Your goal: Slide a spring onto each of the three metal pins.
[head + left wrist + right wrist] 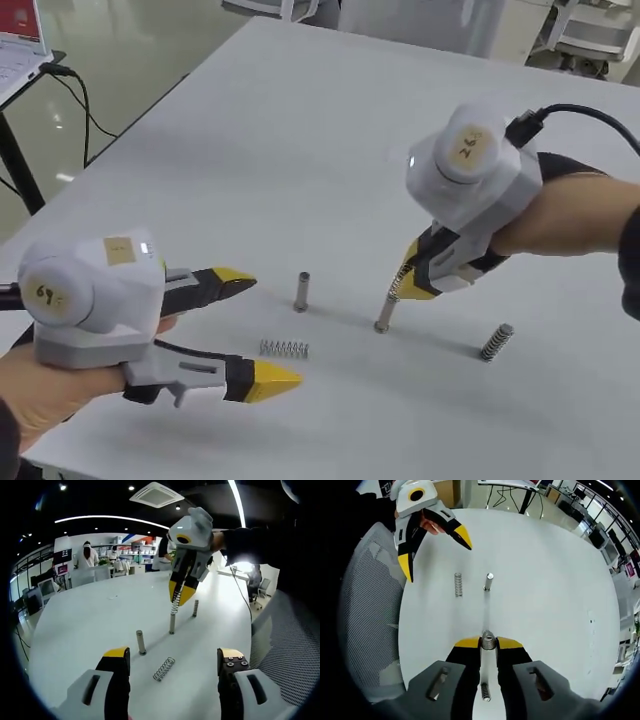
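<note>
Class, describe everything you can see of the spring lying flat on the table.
The loose spring is a short coil of silvery metal wire, evenly wound, uncompressed. It lies on its side on the white table, touching nothing else, just ahead of the open left gripper and beside the bare upright pin.

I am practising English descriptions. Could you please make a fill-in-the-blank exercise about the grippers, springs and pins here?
The ____ gripper is shut on a spring over the middle pin. The left gripper is ____ and holds nothing. Exactly ____ pin already carries a spring. The loose spring lies flat beside the bare pin, which stands ____.
Missing words: right, open, one, upright.
</note>
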A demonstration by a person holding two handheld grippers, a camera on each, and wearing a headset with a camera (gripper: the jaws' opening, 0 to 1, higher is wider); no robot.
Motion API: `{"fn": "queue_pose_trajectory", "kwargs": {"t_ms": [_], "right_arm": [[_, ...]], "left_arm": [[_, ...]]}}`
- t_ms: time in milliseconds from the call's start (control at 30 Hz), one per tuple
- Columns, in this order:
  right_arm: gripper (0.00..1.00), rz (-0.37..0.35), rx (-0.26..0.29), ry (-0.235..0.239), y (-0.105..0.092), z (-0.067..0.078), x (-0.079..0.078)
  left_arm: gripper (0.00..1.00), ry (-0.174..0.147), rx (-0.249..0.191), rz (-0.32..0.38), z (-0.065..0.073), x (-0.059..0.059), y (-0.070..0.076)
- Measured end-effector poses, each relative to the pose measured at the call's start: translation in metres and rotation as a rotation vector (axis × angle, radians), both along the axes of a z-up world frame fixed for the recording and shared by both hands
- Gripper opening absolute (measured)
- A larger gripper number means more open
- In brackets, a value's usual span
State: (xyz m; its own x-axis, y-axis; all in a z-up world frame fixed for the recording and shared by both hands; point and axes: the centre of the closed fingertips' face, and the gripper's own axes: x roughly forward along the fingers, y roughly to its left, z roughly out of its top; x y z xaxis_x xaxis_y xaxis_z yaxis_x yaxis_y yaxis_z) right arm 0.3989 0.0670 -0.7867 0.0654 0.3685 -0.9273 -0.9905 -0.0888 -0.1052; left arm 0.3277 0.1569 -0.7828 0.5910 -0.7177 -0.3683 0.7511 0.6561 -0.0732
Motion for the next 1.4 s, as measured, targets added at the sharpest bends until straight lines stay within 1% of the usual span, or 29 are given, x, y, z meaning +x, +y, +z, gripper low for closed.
{"fn": "queue_pose_trajectory", "kwargs": {"t_ms": [200, 433, 633, 767, 933, 1133, 1333, 1400], "right_arm": [[0.13, 0.001, -0.008, 0.002, -0.001, -0.004, 0.002], [0.13, 0.001, -0.01, 0.015, 0.001, -0.009, 0.003], [0.13, -0.002, -0.022, 0.032, 0.001, -0.021, 0.004], [0.13, -0.012, -0.026, 0.047, 0.0, -0.031, 0.008], [0.13, -0.03, -0.027, 0.057, 0.0, -0.042, 0.009], [0.13, -0.036, -0.043, 0.062, 0.0, -0.056, 0.009], [0.13, -0.046, -0.05, 0.071, -0.001, -0.062, 0.009], [0.13, -0.058, -0.036, 0.077, 0.001, -0.061, 0.009]], "left_arm": [[0.69, -0.001, 0.004, 0.001, 0.0, 0.001, 0.001], [0.69, 0.0, 0.008, 0.004, 0.0, 0.002, 0.002], [0.69, 0.004, 0.012, 0.005, -0.002, 0.001, 0.002], [0.69, 0.007, 0.014, 0.005, -0.003, 0.001, 0.002], [0.68, 0.01, 0.017, 0.004, -0.004, 0.001, 0.002], [0.68, 0.012, 0.017, 0.004, -0.005, 0.001, 0.002], [0.68, 0.014, 0.02, 0.007, -0.005, -0.001, 0.003], [0.68, 0.015, 0.021, 0.01, -0.005, 0.0, 0.004]]}}
